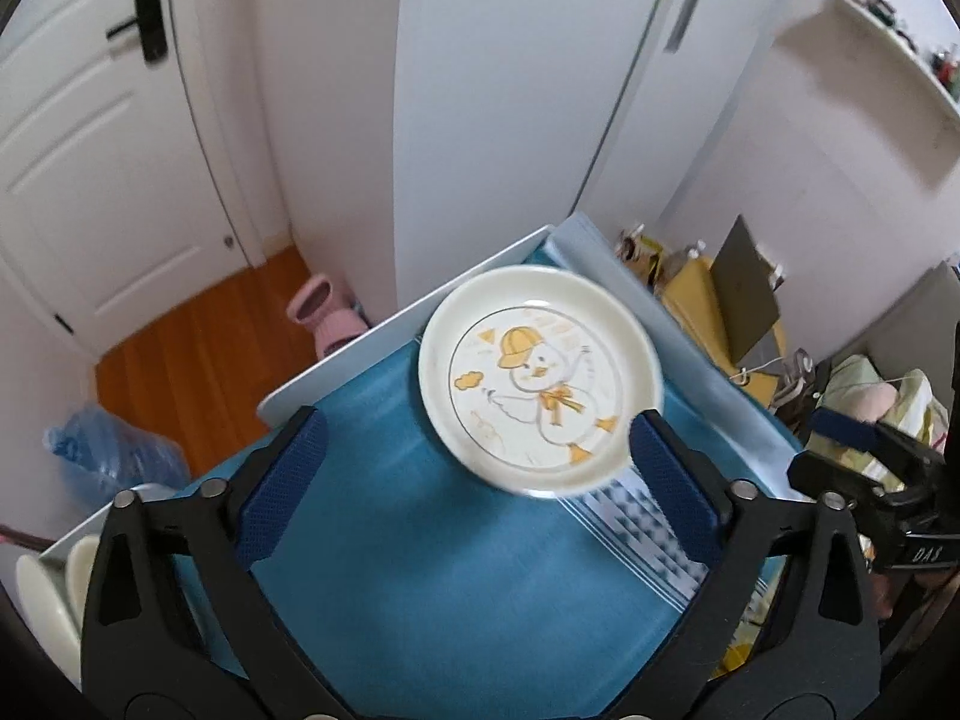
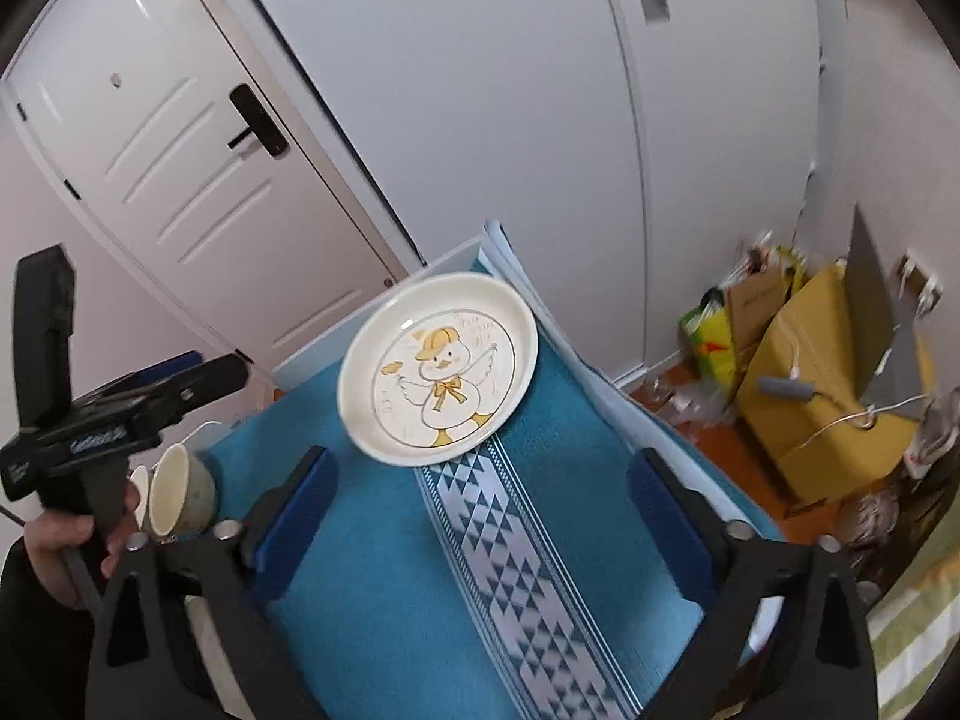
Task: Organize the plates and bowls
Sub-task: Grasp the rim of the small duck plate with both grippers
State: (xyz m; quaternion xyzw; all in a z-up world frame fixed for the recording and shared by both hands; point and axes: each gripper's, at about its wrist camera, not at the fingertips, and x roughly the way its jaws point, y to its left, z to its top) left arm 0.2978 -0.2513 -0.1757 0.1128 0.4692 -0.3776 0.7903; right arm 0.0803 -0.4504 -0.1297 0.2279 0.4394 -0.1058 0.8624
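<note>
A cream plate (image 1: pixel 540 384) with a yellow-hatted duck drawing lies on the blue cloth (image 1: pixel 420 540) near the table's far corner. My left gripper (image 1: pixel 477 426) hovers open just short of it. In the left wrist view the right fingertip overlaps the plate's near rim, and nothing is between the pads. In the right wrist view the same plate (image 2: pixel 438 378) lies ahead of my right gripper (image 2: pixel 480 459), which is open and empty above the cloth's patterned stripe (image 2: pixel 510 570). A cream bowl (image 2: pixel 180 492) stands on its edge at the table's left side, beside the left gripper (image 2: pixel 150 390).
More cream dishes (image 1: pixel 42 600) stand at the lower left. A white door (image 1: pixel 90 150) and a tall white cabinet (image 1: pixel 510 90) stand behind the table. A blue water jug (image 1: pixel 114 456) and pink slippers (image 1: pixel 324 312) sit on the wooden floor, with yellow boxes (image 2: pixel 828 372) at the right.
</note>
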